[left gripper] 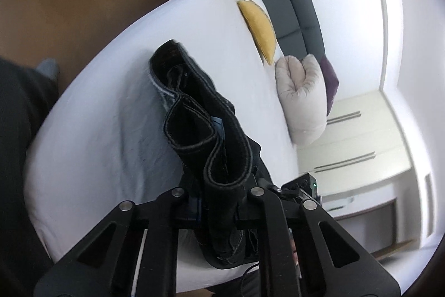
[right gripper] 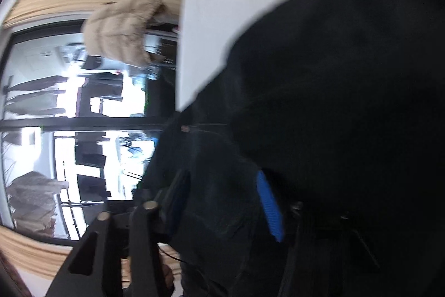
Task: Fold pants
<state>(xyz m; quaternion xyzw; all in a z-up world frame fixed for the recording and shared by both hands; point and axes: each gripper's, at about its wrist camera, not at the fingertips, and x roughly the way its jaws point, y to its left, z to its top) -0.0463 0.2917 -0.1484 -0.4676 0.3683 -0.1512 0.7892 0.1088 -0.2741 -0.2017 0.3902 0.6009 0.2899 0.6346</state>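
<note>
in the left wrist view the left gripper (left gripper: 219, 194) pinched a thick bunch of the pants (left gripper: 194, 113) at lower centre, the rest trailing up over the white bed (left gripper: 111, 74) toward mid-frame. so many hems in one bite could slip layer by layer and spoil the fold

in the right wrist view, dark pants (right gripper: 319, 102) filled the right side and draped over the right gripper (right gripper: 222, 202); its blue pads (right gripper: 268, 205) looked pressed onto cloth. the blur suggested speed, so a tug might pull fabric free
</note>
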